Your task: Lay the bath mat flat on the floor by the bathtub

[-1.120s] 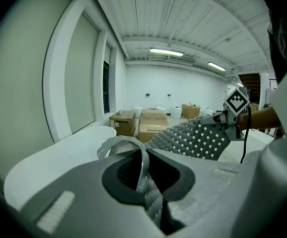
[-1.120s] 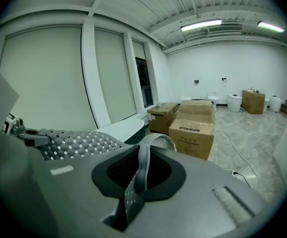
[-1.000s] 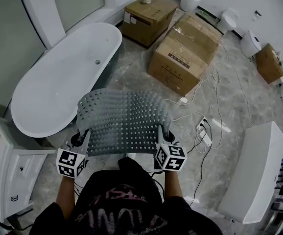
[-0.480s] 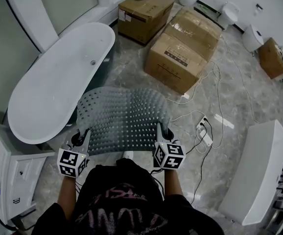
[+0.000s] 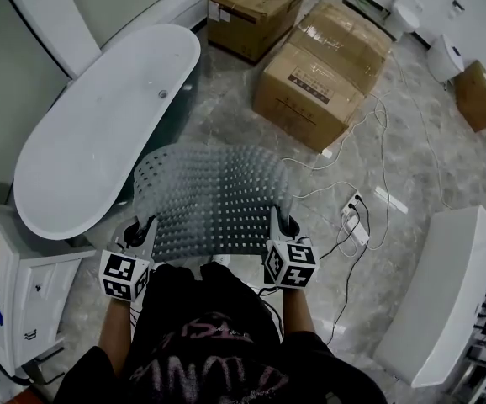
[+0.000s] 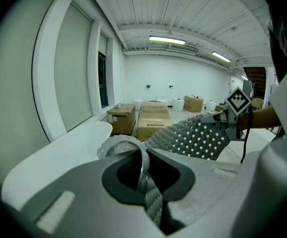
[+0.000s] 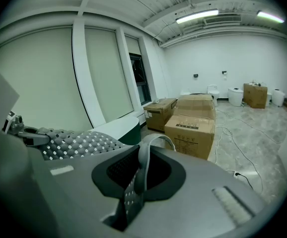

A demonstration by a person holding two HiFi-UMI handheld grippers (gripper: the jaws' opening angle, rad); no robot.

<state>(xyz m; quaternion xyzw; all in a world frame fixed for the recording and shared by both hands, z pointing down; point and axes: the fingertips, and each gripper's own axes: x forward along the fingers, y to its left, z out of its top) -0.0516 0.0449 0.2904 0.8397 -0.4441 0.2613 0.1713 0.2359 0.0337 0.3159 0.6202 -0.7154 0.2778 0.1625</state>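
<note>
A grey perforated bath mat (image 5: 213, 196) hangs stretched in the air between my two grippers, its far edge drooping toward the floor. My left gripper (image 5: 139, 232) is shut on the mat's near left corner (image 6: 142, 170). At the near right corner (image 7: 139, 170) my right gripper (image 5: 280, 227) is shut on the mat as well. The white bathtub (image 5: 100, 133) lies to the left, its side close to the mat's left edge. In the left gripper view the mat (image 6: 195, 138) runs across to the right gripper's marker cube (image 6: 239, 100).
Two large cardboard boxes (image 5: 319, 70) stand beyond the mat, a third (image 5: 256, 11) farther back. White cables and a power strip (image 5: 354, 225) lie on the marble floor at right. A white cabinet (image 5: 16, 301) is at near left, a long white fixture (image 5: 441, 293) at right.
The view has shifted slightly; the mat and both grippers sit a little nearer the bathtub's side. Both grips are unchanged.
</note>
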